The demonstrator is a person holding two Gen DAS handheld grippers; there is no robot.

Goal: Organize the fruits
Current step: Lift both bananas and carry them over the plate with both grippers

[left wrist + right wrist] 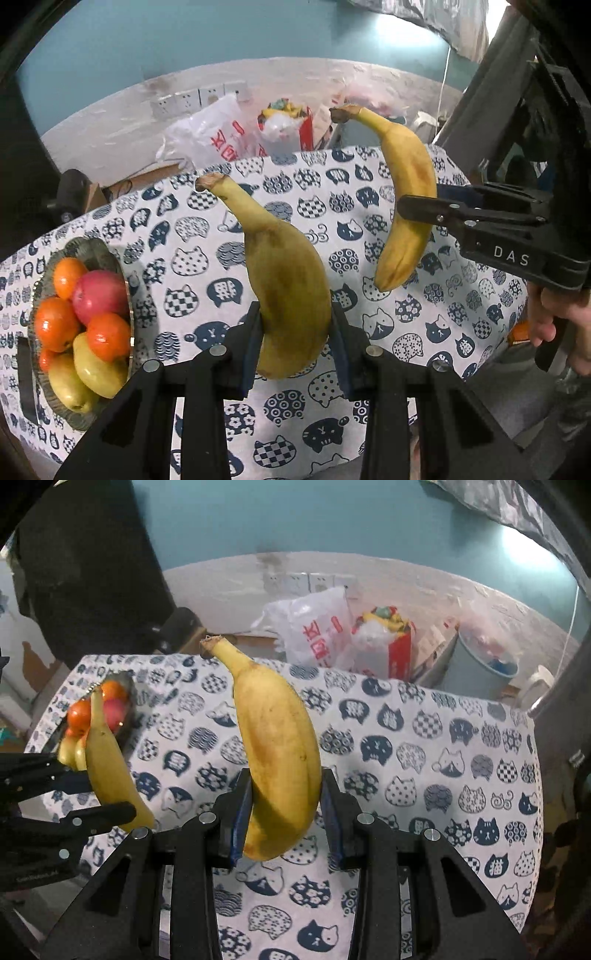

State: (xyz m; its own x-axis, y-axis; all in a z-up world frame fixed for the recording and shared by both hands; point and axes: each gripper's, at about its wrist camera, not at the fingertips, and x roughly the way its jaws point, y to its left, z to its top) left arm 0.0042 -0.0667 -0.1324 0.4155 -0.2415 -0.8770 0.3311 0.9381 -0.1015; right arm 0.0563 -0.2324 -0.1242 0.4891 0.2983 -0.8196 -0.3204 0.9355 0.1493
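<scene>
My left gripper is shut on a greenish-yellow banana and holds it upright above the table, stem up. My right gripper is shut on a second yellow banana, also upright in the air. In the left wrist view the right gripper and its banana hang to the right. In the right wrist view the left gripper and its banana are at the left. A glass fruit bowl at the table's left holds oranges, a red apple and yellow-green fruits; it also shows in the right wrist view.
The table carries a white cloth with blue cat prints. Behind it are plastic bags, a red carton, a blue bin and wall sockets. A dark chair or cabinet stands at the back left.
</scene>
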